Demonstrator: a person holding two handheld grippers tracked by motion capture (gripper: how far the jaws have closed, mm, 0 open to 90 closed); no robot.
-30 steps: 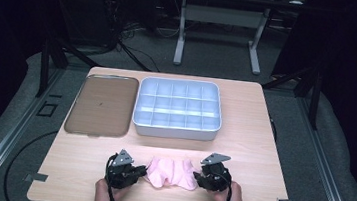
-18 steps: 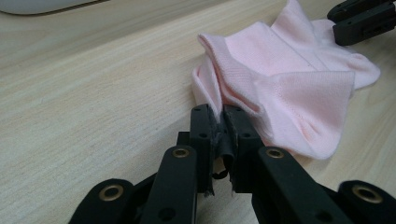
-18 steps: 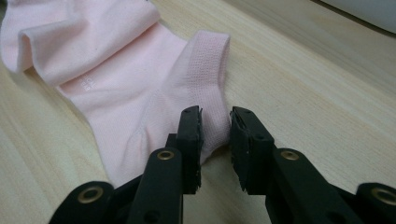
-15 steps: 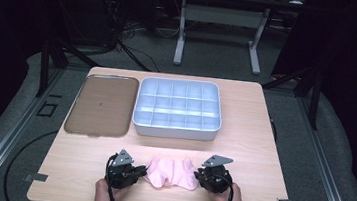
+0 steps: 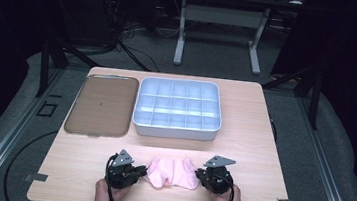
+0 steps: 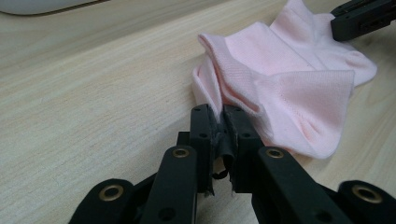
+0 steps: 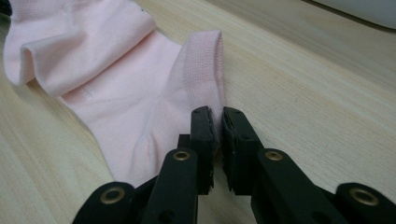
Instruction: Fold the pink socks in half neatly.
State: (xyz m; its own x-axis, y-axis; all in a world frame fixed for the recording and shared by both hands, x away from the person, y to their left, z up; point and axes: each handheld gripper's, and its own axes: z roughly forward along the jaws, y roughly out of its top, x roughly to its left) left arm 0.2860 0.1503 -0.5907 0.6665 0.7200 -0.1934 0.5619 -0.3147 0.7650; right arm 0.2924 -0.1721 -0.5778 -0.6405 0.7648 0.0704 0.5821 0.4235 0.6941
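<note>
Bare wooden table point(image 5: 261, 154) lies open between the pink sock point(image 5: 173, 173) and the white compartment box point(image 5: 178, 109); the brown tray point(image 5: 99, 105) blocks the far left.

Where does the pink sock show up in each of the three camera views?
High view: pink sock at the near table edge, between the left gripper and right gripper.
Left gripper view: upper right, an edge pinched in this gripper's jaws.
Right gripper view: upper left, its cuff pinched in the jaws.
Shared landmark: the light wooden table.
</note>
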